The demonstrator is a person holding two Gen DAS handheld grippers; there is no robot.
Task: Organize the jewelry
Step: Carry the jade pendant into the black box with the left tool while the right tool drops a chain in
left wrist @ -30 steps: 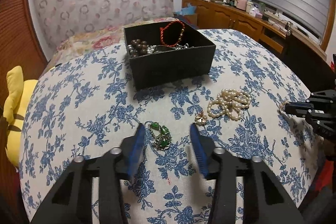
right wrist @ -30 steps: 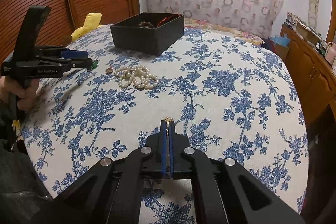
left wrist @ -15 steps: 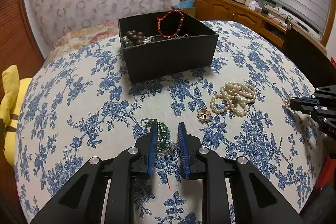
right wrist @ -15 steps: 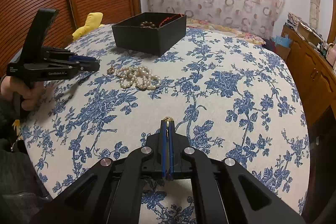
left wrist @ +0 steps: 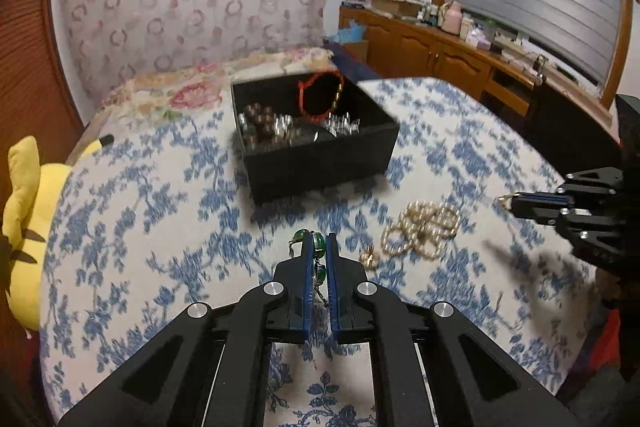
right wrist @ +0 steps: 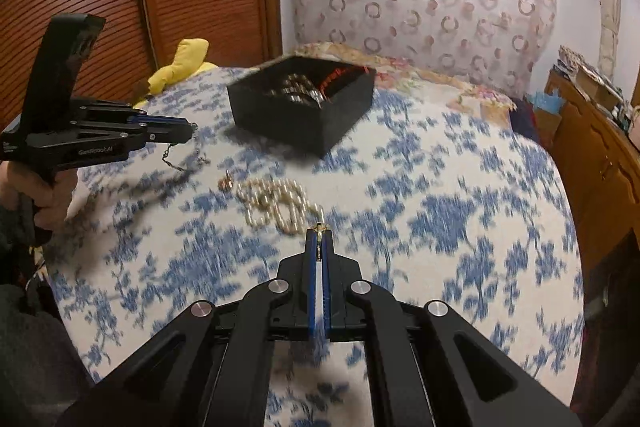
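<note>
My left gripper [left wrist: 319,239] is shut on a green-stone bracelet [left wrist: 319,242] and holds it above the floral cloth; its chain [right wrist: 176,157] dangles in the right wrist view. My right gripper [right wrist: 319,233] is shut on a small gold piece [right wrist: 319,227], also seen at its tip in the left wrist view [left wrist: 505,200]. A black open box [left wrist: 320,155] with a red cord bracelet [left wrist: 320,97], brown beads and silver pieces stands ahead. A pearl necklace [left wrist: 424,227] and a small gold charm [left wrist: 370,258] lie on the cloth between the grippers.
The round table under the blue floral cloth [left wrist: 160,219] drops off at its edges. A yellow plush toy [left wrist: 28,211] sits at the left edge. A wooden cabinet [left wrist: 440,55] with clutter stands at the back right, and a bed lies behind the box.
My left gripper closed on the green-stone bracelet and lifted it off the cloth toward the box. My right gripper, still shut on the gold piece, moved forward toward the pearls.
</note>
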